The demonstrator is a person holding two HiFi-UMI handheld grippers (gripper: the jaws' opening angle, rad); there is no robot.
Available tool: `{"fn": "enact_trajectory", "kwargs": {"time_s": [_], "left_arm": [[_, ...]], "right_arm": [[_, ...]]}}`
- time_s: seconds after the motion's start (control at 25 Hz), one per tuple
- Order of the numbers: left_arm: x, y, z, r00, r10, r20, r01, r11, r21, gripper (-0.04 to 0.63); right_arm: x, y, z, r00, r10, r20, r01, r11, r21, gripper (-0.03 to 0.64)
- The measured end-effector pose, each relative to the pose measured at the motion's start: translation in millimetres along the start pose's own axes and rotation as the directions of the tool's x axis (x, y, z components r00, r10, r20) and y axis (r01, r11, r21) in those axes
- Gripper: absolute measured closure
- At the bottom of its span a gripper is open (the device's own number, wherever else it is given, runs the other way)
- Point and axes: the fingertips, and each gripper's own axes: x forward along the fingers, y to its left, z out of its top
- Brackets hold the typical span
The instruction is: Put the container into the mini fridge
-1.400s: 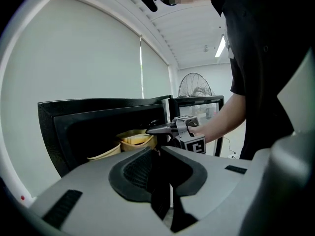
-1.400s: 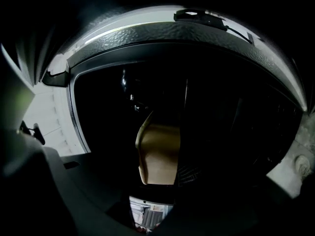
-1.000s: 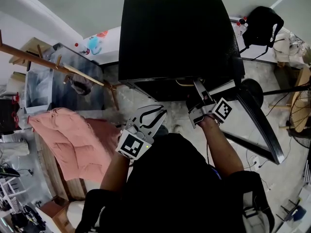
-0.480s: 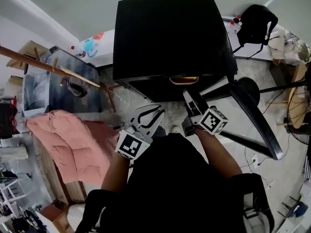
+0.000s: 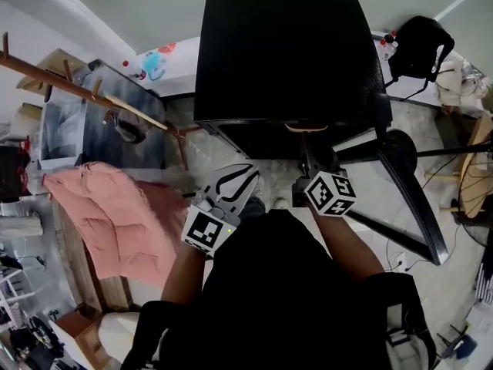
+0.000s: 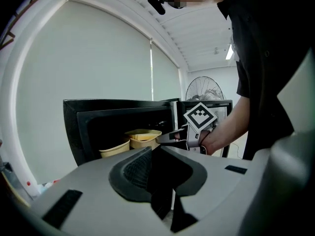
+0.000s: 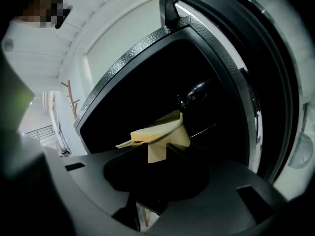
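Note:
The black mini fridge [image 5: 281, 52] stands with its door [image 5: 408, 191] swung open to the right. A yellow container [image 5: 306, 127] sits at the front of its cavity. In the left gripper view this container [image 6: 143, 136] stands beside a second yellow one [image 6: 114, 149]. My right gripper [image 5: 309, 153] points into the opening. Its jaws have just been closing and a narrow gap remains. The container [image 7: 160, 134] shows through that gap just past the tips, and the pads do not visibly press on it. My left gripper [image 5: 250, 174] hangs back from the fridge, shut and empty.
A pink quilted jacket [image 5: 108, 214] lies at the left under a wooden coat rack [image 5: 92, 95]. A black backpack [image 5: 420, 41] rests at the back right. A standing fan [image 6: 204, 90] is behind the open door.
My right gripper has rolled so its marker cube faces up, and its jaws have narrowed. The yellow container has come into view at the fridge mouth. The left gripper has stayed put.

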Motion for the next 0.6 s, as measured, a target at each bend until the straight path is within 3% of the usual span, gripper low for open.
{"fn": "enact_trajectory", "kwargs": {"time_s": [0.6], "left_arm": [[-18, 32, -14, 0.995, 0.097, -0.018, -0.097, 0.994, -0.047, 0.529]], "right_arm": [[45, -10, 16, 0.999, -0.035, -0.004, 0.035, 0.999, -0.001, 0.502]]}}
